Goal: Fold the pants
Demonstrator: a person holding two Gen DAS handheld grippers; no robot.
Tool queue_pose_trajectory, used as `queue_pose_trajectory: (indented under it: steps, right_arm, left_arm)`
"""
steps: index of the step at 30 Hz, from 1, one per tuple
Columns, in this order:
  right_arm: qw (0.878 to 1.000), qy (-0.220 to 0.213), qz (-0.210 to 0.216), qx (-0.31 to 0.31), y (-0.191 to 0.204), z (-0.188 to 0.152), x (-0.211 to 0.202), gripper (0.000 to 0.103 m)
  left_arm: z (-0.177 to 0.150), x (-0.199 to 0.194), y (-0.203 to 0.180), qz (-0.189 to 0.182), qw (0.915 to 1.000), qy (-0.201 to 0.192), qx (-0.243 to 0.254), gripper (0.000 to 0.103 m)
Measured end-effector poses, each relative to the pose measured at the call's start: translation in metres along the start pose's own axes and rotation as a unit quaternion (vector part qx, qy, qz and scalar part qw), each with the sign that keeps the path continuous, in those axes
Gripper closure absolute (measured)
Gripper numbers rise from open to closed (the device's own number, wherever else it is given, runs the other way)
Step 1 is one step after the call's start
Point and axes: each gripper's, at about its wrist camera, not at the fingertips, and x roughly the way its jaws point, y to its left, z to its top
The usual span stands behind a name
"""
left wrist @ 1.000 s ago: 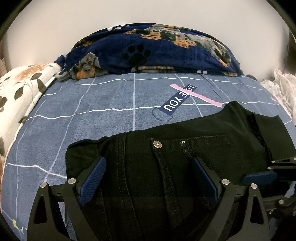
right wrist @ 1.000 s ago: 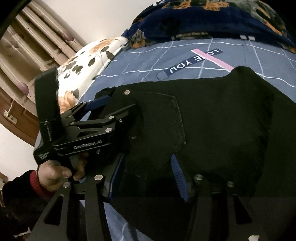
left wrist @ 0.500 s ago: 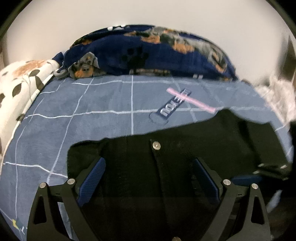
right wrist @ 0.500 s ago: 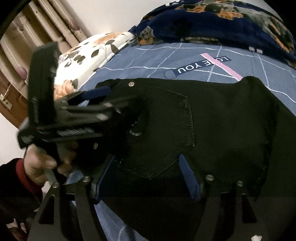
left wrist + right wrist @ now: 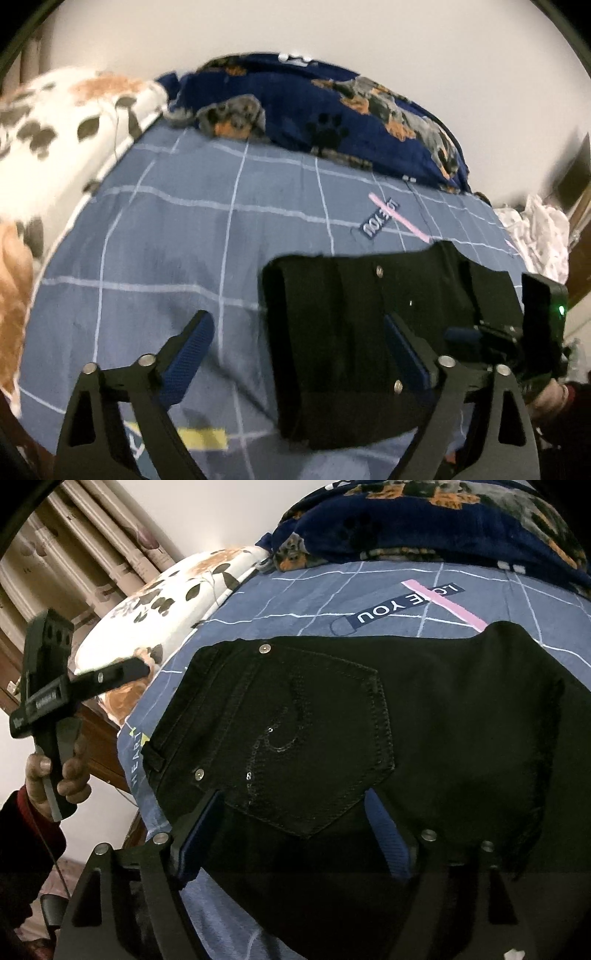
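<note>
Black pants [image 5: 443,720] lie folded flat on the blue checked bed sheet [image 5: 166,240], a sequinned back pocket [image 5: 325,738] facing up. My right gripper [image 5: 295,834] hovers low over their near edge. Its jaws are opening, with fabric lying under and between the pads but not pinched. My left gripper [image 5: 299,347] is lifted off to the left, its jaws closing a little but still wide. One pad hangs over bare sheet, the other over the left edge of the pants [image 5: 332,314]. In the right wrist view a hand holds it [image 5: 136,670] beyond the bed's left side.
A dark blue dog-print blanket [image 5: 332,110] is heaped at the head of the bed. A white floral pillow [image 5: 177,602] lies at the left, and crumpled white cloth [image 5: 539,232] at the right. Curtains [image 5: 74,535] and wooden furniture stand beyond the left bed edge.
The left gripper came off the pants and moved left and up, over bare sheet. The right gripper stayed put while its jaws widened. The pants rest flat.
</note>
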Motion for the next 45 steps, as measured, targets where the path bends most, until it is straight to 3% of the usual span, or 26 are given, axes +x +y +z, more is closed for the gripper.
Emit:
queue_pose_trajectory:
  steps: [4, 9, 16, 24, 28, 31, 35, 36, 42, 45]
  right_arm:
    - [1.000, 0.002, 0.008, 0.011, -0.003, 0.002, -0.001, 0.027]
    - [1.000, 0.006, 0.008, 0.019, -0.002, 0.004, 0.000, 0.027]
    - [0.999, 0.007, 0.013, 0.034, -0.004, 0.005, 0.001, 0.024]
    - [0.999, 0.010, 0.019, 0.045, -0.004, 0.007, 0.002, 0.018]
    - [0.999, 0.012, 0.020, 0.046, -0.003, 0.007, 0.003, 0.015]
    - [0.999, 0.013, 0.020, 0.044, 0.000, 0.007, 0.004, 0.010]
    - [0.999, 0.013, 0.017, 0.042, 0.003, 0.007, 0.006, 0.004]
    - [0.999, 0.012, 0.017, 0.042, 0.004, 0.007, 0.006, 0.002]
    - [0.999, 0.011, 0.020, 0.038, 0.005, 0.007, 0.008, 0.001]
    - [0.999, 0.011, 0.023, 0.044, 0.004, 0.008, 0.008, 0.001]
  left_arm:
    - [-0.012, 0.009, 0.016, -0.037, 0.9986, 0.024, -0.029, 0.027]
    - [-0.014, 0.016, 0.007, -0.081, 0.9963, 0.022, -0.015, 0.028]
    - [0.003, 0.047, 0.021, -0.068, 0.9963, 0.044, -0.028, 0.028]
    - [0.008, 0.074, 0.025, -0.072, 0.9954, 0.063, 0.003, 0.028]
    - [0.008, 0.079, 0.023, -0.144, 0.9856, 0.089, 0.001, 0.027]
    - [0.008, 0.080, 0.024, -0.176, 0.9790, 0.103, -0.002, 0.027]
    - [0.004, 0.081, 0.035, -0.272, 0.9523, 0.128, -0.052, 0.027]
    - [0.002, 0.080, 0.035, -0.279, 0.9502, 0.129, -0.050, 0.027]
    - [-0.009, 0.073, 0.022, -0.252, 0.9582, 0.136, -0.003, 0.027]
    - [-0.015, 0.068, 0.023, -0.258, 0.9557, 0.142, 0.002, 0.027]
